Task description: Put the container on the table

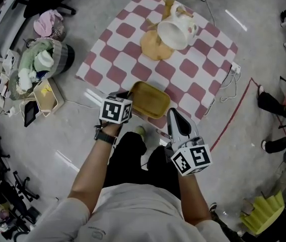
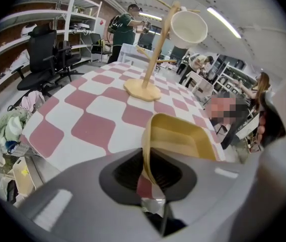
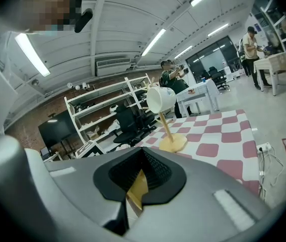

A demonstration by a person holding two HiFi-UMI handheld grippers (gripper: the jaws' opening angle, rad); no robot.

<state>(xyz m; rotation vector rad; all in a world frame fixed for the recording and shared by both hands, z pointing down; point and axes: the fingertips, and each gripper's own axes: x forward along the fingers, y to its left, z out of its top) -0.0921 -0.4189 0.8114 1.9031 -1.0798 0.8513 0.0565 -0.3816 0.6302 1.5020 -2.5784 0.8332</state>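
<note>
A yellow rectangular container sits at the near edge of the table, which has a red-and-white checkered cloth. My left gripper is shut on its left rim. In the left gripper view the thin yellow wall of the container runs straight into the closed left gripper. My right gripper holds the right rim, and in the right gripper view a yellow edge of the container is pinched in the right gripper. Whether the container's base rests on the cloth or hangs just above it, I cannot tell.
A wooden mug tree with a white mug stands at the table's far side. A basket of clothes and a yellow box lie on the floor at left. Cables and a power strip hang off the table's right corner; a person's feet are beyond.
</note>
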